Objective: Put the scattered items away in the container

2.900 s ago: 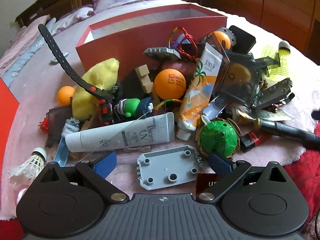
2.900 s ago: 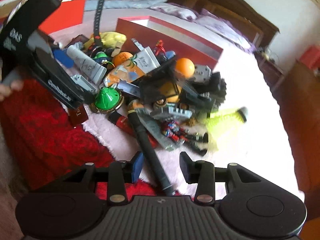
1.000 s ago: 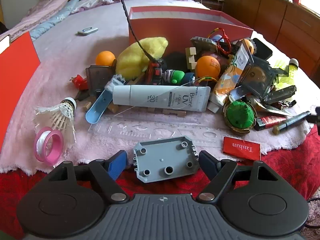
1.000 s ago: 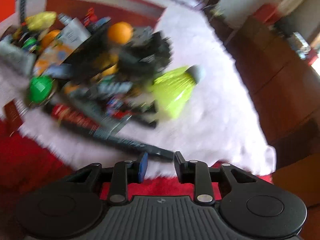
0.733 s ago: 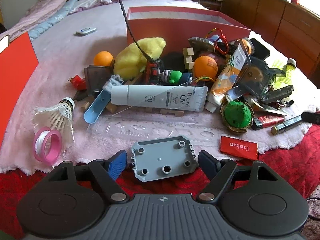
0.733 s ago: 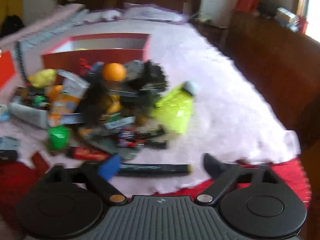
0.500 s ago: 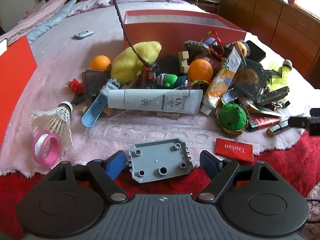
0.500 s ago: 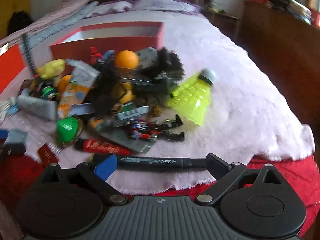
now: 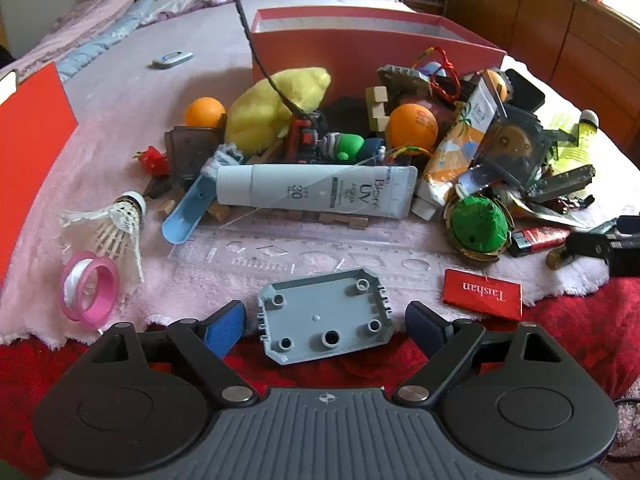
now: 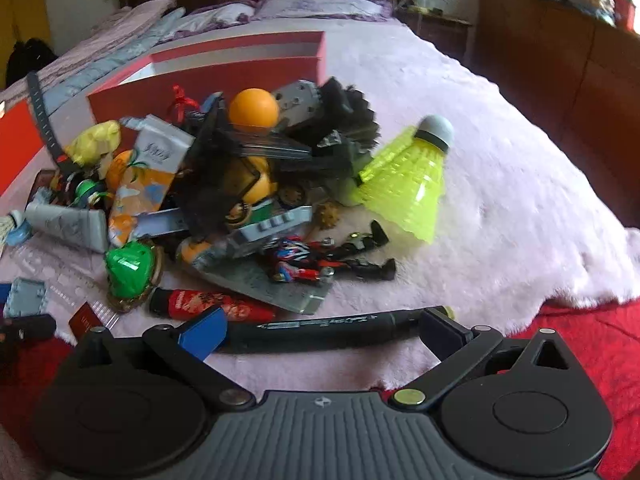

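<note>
I see the red open cardboard box (image 9: 372,42) on the bed behind the heap. The white sunscreen tube (image 9: 316,191) lies before the orange ping-pong ball (image 9: 414,123); the grey studded plastic plate (image 9: 326,316) lies nearest me, left of the flat red packet (image 9: 483,293).

Daylight enters from the upper right, washing the white blanket (image 10: 520,168) nearly blank in the right wrist view, which is slightly soft. The left wrist view is sharper. Both bend strongly at the edges, with dark corners.
</note>
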`<state>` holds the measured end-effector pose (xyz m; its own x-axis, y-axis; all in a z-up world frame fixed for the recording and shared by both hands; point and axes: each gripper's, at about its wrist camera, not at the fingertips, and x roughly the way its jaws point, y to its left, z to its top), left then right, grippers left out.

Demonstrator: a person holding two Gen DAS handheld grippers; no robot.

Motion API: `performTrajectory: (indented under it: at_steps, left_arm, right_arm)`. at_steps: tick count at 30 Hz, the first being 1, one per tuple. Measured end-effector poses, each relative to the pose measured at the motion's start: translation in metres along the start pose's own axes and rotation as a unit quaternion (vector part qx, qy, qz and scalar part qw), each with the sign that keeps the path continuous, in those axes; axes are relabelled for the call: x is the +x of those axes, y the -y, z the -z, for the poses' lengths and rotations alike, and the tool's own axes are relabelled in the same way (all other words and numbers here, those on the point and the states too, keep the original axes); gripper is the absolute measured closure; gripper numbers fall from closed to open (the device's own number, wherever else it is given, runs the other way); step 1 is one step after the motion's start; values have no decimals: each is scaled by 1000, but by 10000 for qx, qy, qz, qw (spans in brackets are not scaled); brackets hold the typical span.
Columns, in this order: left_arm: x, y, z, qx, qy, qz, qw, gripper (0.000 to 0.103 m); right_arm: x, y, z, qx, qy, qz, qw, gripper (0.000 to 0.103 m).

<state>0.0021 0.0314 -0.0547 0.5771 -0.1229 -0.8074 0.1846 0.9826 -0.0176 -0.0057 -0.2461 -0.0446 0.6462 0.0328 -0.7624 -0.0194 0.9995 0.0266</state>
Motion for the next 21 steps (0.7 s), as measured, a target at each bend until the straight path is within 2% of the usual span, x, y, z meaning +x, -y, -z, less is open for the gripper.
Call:
performTrajectory:
  at_steps: [5,9,15,19,21]
  left_arm:
    - [-1,-2,0,-68,4,1,10000,16]
    - [0,-1,0,-28,-17,-9,10000,16]
    - [1,-1,0,-1,-30,-14,10000,15]
    - [2,1,0,67,-57,-30,10000,15]
    - [2,3,-1,81,-54,-32,9999,14]
  right_arm:
    - [-5,-13,7,-495,46,-234,9985,0]
    - [-2,-22,11,-851,122,-75,9963,0]
    - [-7,-19,11,-998,176,83,9948,0]
    - [-12,-13,7,-2241,29,-325,9740,0]
    - [-10,-12,3,-3143,-121,-306,9488,1]
